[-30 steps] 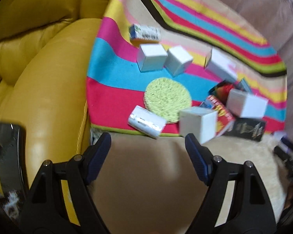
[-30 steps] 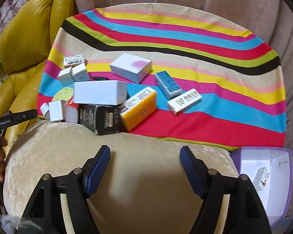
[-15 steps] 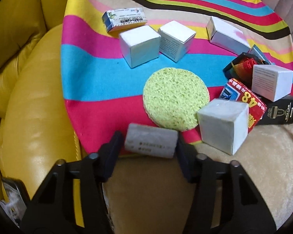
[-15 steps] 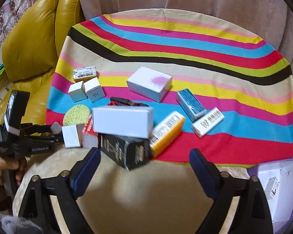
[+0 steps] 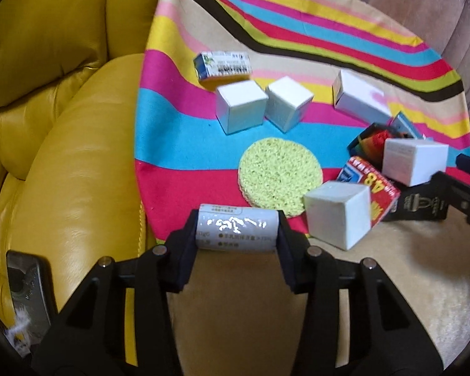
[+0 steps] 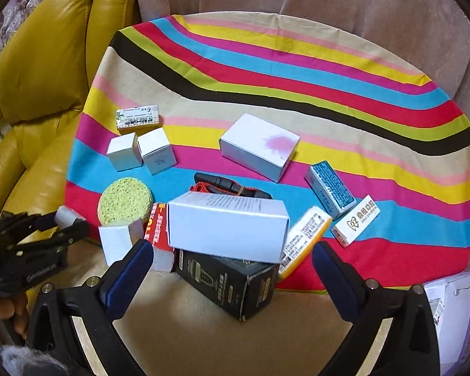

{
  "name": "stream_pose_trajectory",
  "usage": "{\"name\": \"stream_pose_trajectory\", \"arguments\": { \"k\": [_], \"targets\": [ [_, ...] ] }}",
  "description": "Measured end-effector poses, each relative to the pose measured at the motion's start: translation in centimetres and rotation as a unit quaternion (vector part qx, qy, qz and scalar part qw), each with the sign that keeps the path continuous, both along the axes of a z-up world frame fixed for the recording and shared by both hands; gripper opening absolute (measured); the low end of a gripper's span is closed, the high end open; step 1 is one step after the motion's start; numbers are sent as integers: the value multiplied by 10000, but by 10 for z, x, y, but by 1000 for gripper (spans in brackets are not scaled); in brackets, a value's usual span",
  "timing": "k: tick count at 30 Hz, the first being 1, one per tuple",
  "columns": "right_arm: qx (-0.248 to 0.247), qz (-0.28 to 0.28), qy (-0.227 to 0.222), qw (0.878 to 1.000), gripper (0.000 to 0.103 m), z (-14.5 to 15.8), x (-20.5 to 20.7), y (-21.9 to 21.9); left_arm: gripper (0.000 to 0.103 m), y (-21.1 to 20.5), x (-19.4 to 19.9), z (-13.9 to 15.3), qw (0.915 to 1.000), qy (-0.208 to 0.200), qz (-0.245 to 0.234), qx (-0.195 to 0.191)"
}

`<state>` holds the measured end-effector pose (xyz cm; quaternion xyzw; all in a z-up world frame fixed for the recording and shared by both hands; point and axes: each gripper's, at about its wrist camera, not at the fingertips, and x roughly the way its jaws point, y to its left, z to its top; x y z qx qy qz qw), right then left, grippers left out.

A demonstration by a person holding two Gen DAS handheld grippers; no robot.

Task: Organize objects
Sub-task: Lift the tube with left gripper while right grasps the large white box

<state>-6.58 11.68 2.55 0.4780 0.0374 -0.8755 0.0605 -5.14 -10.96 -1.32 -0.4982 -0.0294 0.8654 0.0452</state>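
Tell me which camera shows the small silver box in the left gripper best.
Left wrist view: the silver box fills the left gripper, label readable. Right wrist view shows only a sliver at the far left.

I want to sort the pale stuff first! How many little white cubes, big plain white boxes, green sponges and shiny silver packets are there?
Little white cubes: 3
Big plain white boxes: 2
Green sponges: 1
Silver packets: 1
Total: 7
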Motion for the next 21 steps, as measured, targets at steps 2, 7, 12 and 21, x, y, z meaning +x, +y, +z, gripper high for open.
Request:
{"name": "stream_pose_trajectory", "arguments": {
  "k": [2,7,12,21],
  "targets": [
    [46,4,6,10000,102,-1,-2,-2,50,0,-4,6,9999,71,73,83],
    [152,5,-94,9998,102,-7,-12,-8,50,3,-3,7,9993,170,186,284],
    [215,-29,-100,9997,102,-11,-21,-12,50,10,0,10,9988,222,237,365],
    [69,24,-82,9999,88,-13,-20,-7,50,28,9,24,9974,385,247,563]
  ]
}}
